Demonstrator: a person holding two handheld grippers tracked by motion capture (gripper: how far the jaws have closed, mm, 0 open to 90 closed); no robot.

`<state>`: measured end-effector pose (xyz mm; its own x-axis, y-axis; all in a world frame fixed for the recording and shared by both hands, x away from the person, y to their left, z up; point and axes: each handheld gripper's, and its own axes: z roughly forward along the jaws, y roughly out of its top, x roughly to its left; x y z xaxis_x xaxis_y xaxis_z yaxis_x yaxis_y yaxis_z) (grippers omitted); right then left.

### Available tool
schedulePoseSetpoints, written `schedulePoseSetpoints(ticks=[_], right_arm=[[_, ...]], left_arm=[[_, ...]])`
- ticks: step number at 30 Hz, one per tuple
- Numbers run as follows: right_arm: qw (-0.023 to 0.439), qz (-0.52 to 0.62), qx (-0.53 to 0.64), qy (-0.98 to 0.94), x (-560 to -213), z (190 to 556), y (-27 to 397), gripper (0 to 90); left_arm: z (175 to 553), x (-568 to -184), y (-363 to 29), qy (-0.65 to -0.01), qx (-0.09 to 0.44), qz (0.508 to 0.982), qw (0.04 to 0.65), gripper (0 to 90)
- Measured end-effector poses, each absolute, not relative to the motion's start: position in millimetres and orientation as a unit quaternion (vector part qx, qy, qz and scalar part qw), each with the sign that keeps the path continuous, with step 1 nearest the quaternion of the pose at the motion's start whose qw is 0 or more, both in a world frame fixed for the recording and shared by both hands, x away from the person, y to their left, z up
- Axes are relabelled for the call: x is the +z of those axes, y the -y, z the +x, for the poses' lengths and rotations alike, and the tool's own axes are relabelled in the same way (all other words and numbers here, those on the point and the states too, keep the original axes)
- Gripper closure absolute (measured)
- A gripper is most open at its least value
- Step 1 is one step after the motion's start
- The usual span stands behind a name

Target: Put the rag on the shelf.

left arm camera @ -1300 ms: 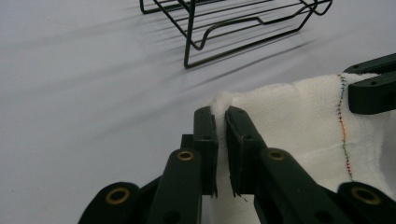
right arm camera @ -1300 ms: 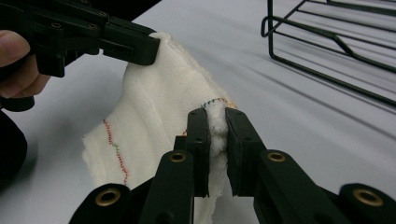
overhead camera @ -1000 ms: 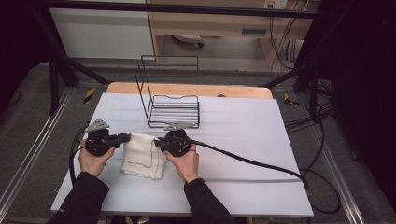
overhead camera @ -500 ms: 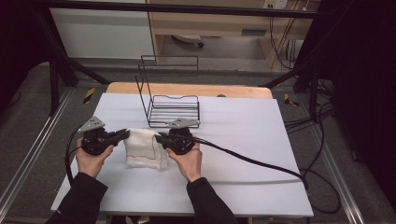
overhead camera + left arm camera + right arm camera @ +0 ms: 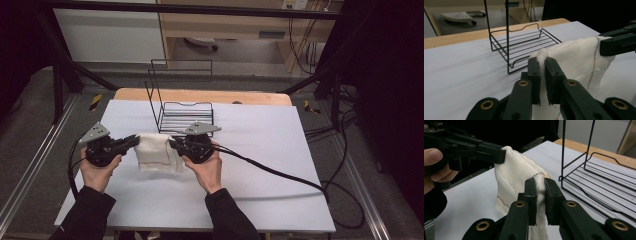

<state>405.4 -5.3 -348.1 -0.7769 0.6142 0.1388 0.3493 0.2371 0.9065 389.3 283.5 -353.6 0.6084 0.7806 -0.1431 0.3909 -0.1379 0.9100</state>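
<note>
A white cloth (image 5: 156, 152) with a thin red stitched line hangs between my two grippers, lifted off the white table (image 5: 260, 150). My left gripper (image 5: 134, 140) is shut on the cloth's left top corner (image 5: 541, 56), the fabric pinched between its jaws. My right gripper (image 5: 173, 142) is shut on the right top corner (image 5: 539, 185). In the left gripper view the cloth (image 5: 579, 57) stretches across to the right gripper's jaws at the right edge. In the right gripper view the cloth (image 5: 511, 180) runs to the left gripper's jaws at upper left.
A black wire rack (image 5: 182, 107) with a tall back frame stands just behind the cloth on the table. It also appears as the rack (image 5: 524, 47) and the rack (image 5: 599, 185). A black cable (image 5: 280, 175) trails right from the right gripper. A wooden edge (image 5: 200, 95) borders the far side.
Both grippers have risen and moved a little away from me toward the rack, lifting the cloth's top edge so it hangs between them.
</note>
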Motion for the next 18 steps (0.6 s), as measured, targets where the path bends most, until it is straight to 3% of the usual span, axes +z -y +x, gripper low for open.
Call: schedulePoseSetpoints(ticks=[18], right_arm=[[0.157,0.289,0.551,-0.767,-318.3,395.8,24.9,81.9]], left_arm=[[378.4,-325.6,-264.2,-0.382,0.21,0.718,0.542,82.8]])
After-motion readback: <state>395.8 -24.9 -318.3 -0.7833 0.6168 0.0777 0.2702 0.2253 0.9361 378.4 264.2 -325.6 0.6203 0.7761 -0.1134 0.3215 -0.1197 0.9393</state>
